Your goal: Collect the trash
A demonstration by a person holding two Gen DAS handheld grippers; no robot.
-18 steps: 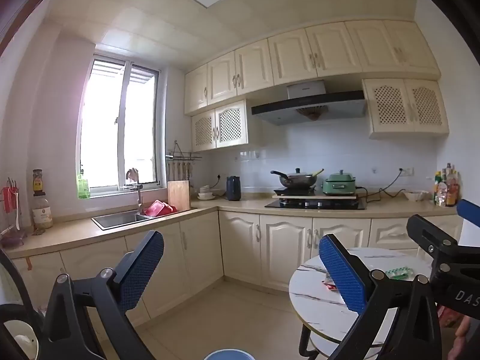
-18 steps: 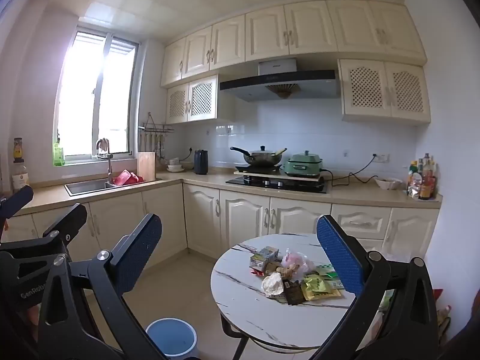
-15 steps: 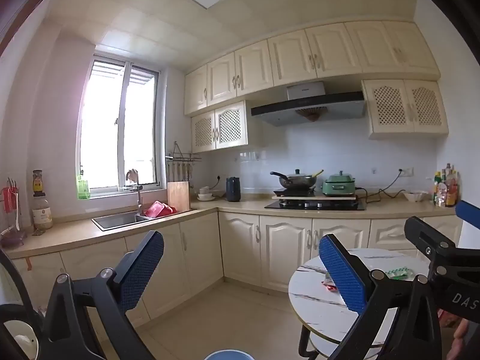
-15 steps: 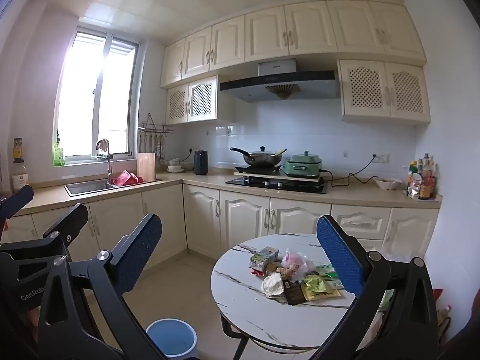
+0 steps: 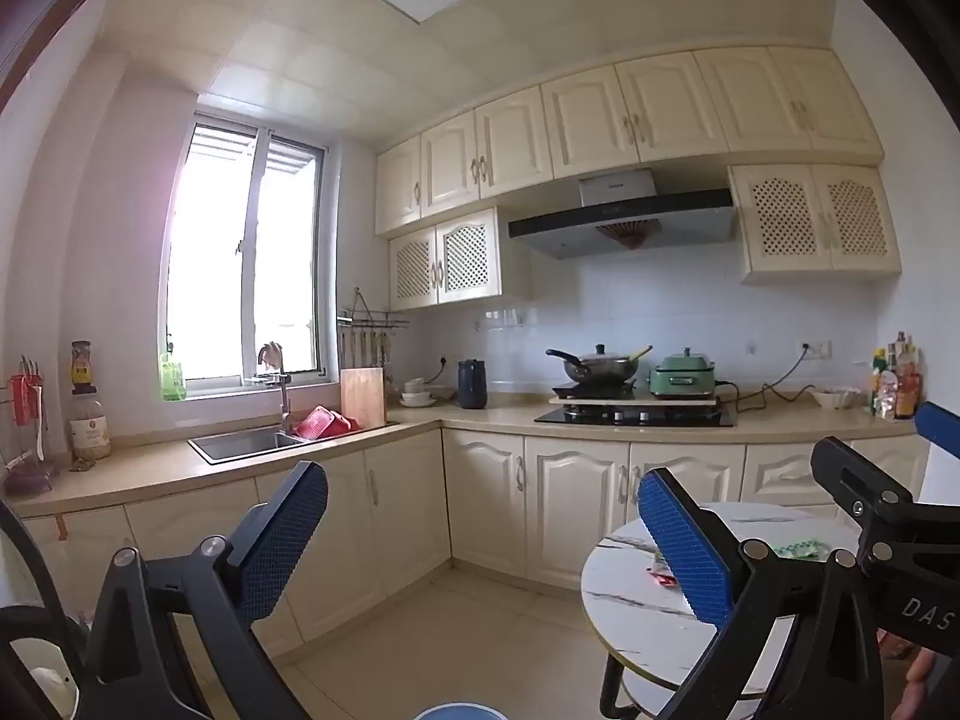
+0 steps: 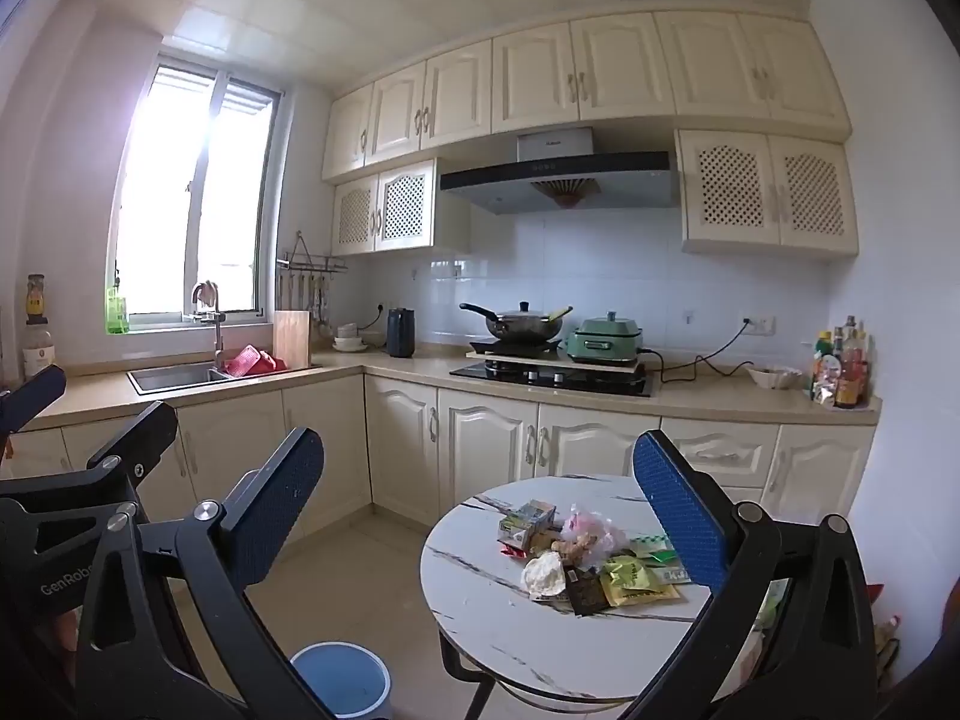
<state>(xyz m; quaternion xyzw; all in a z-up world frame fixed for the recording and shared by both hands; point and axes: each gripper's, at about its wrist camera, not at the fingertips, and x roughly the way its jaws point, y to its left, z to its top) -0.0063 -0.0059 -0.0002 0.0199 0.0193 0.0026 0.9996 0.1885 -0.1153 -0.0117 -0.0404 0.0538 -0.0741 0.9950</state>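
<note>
A pile of trash (image 6: 579, 552) lies on the round marble table (image 6: 474, 606): wrappers, a small carton, a crumpled white paper and a pink bag. A blue bin (image 6: 342, 678) stands on the floor left of the table. My right gripper (image 6: 480, 462) is open and empty, held well short of the pile. My left gripper (image 5: 477, 498) is also open and empty, facing the cabinets with the table (image 5: 630, 606) at its right. A red wrapper (image 5: 660, 577) and a green one (image 5: 798, 549) show there. The bin's rim (image 5: 459, 712) peeks in at the bottom edge.
Cream cabinets and a countertop (image 6: 708, 390) run along the far walls, with a sink (image 6: 174, 375), a stove with a wok (image 6: 522, 324) and bottles (image 6: 840, 372). Tiled floor (image 6: 366, 576) lies between the bin, table and cabinets. The other gripper's fingers (image 5: 852, 480) cross the right side.
</note>
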